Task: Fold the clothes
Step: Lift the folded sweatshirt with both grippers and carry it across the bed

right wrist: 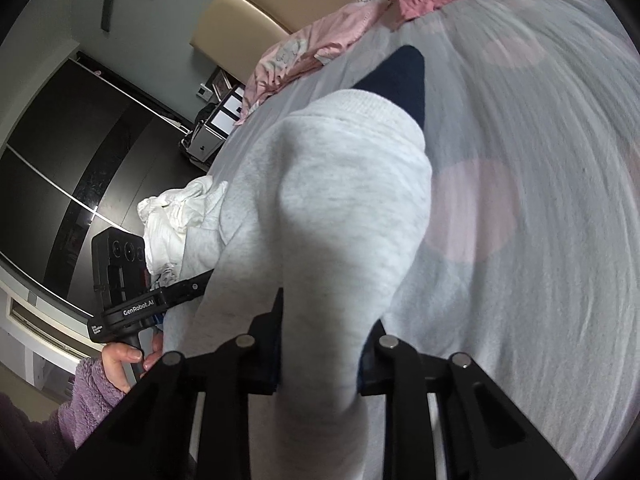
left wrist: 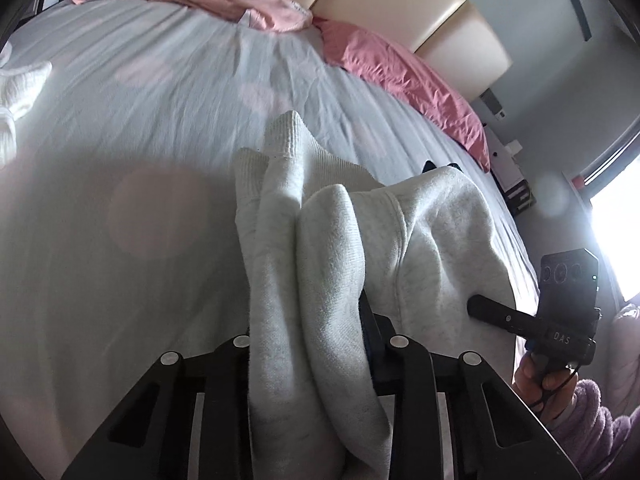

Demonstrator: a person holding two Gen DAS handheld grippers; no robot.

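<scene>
A light grey fleece garment (left wrist: pixel 432 240) hangs bunched above the bed, one ribbed cuff (left wrist: pixel 288 136) pointing away from me. My left gripper (left wrist: pixel 308 332) is shut on a thick fold of it, which covers the fingertips. My right gripper (right wrist: pixel 326 320) is shut on another fold of the same grey garment (right wrist: pixel 344 200). A dark navy piece (right wrist: pixel 400 76) pokes out past its ribbed hem. In the left wrist view the right gripper's finger (left wrist: pixel 492 312) presses into the cloth at the right. In the right wrist view the left gripper's finger (right wrist: pixel 192 284) is partly buried in cloth.
The bed cover (left wrist: pixel 140 120) is pale grey with faint pink spots. Pink pillows (left wrist: pixel 400 68) lie by a beige headboard (left wrist: pixel 452 24). A crumpled white garment (right wrist: pixel 176 216) sits near the bed's edge. A dark wardrobe (right wrist: pixel 60 152) and a bright window (left wrist: pixel 616 232) flank the bed. Hands in purple fleecy sleeves (right wrist: pixel 92 396) hold the grippers.
</scene>
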